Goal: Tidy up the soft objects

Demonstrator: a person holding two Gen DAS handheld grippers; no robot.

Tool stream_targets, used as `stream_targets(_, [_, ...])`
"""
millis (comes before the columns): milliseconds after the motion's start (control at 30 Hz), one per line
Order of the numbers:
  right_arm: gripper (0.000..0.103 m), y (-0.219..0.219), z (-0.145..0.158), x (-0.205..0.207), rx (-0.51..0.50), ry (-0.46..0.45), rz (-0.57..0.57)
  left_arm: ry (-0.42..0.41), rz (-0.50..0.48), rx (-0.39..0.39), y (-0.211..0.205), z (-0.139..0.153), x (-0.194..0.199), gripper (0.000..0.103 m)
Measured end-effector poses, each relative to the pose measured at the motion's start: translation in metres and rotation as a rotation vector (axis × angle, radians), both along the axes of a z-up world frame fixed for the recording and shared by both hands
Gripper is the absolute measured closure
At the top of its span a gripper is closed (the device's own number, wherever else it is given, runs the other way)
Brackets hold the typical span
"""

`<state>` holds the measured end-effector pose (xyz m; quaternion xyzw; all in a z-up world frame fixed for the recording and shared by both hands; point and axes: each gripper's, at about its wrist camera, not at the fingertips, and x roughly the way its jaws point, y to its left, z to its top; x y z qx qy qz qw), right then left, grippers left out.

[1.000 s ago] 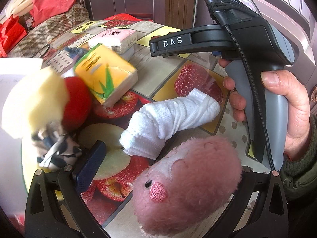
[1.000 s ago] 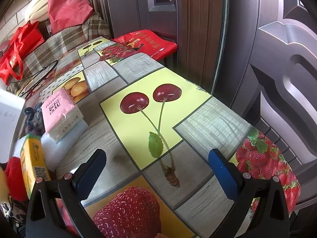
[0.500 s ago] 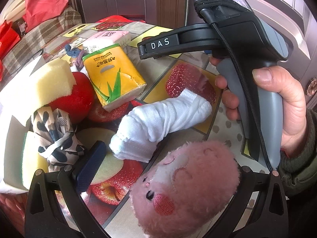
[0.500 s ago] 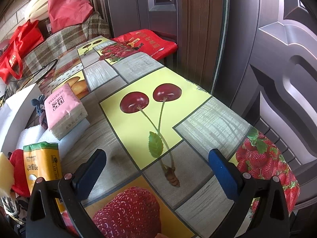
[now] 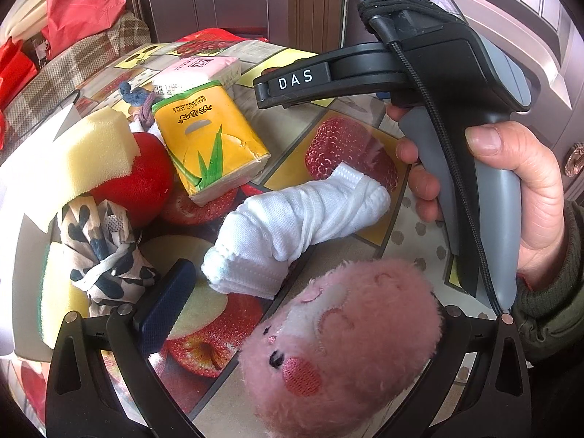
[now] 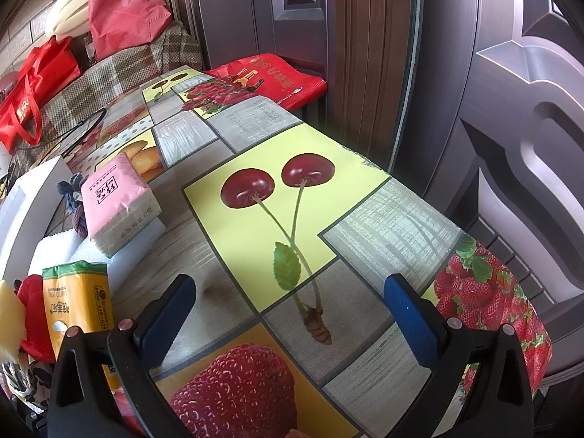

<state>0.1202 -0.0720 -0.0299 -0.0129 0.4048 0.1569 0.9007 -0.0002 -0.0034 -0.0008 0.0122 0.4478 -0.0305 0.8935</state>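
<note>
Pink plush toy between left tool fingers

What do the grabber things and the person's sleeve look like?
Both grabbers have black forked frames with silver screws and blue ridged pads. The right gripper has a grey handle, a black body marked DAS in white letters, and a black cable running down it. The sleeve is dark olive green with a ribbed cuff.

You had a fuzzy pink plush toy, a white woven gauze roll, a porous yellow sponge, glossy plastic-wrapped tissue packs, all over a shiny, smooth printed tablecloth; your gripper pads looked matt blue rubber.
</note>
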Motion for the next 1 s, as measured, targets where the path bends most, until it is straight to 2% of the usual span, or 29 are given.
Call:
stream_targets(700, [0.0, -0.003, 0.001, 0.0, 0.017, 0.0, 0.003, 0.003, -0.015, 0.018, -0.009, 0.001, 0.004, 0.001])
stream_targets(833, [0.0, -0.003, 0.001, 0.0, 0.019, 0.001, 0.003, -0.009, -0.023, 0.009, -0.01, 0.004, -0.006, 0.001])
stream_targets(933, [0.0, -0.009, 0.002, 0.0, 0.061, 0.003, 0.005, -0.082, -0.016, -0.025, -0.003, 0.024, -0.028, 0.001])
stream_targets(1000, [0.0, -0.016, 0.004, 0.0, 0.108, 0.002, -0.004, -0.179, 0.004, -0.061, 0.01, 0.05, -0.053, 0.0])
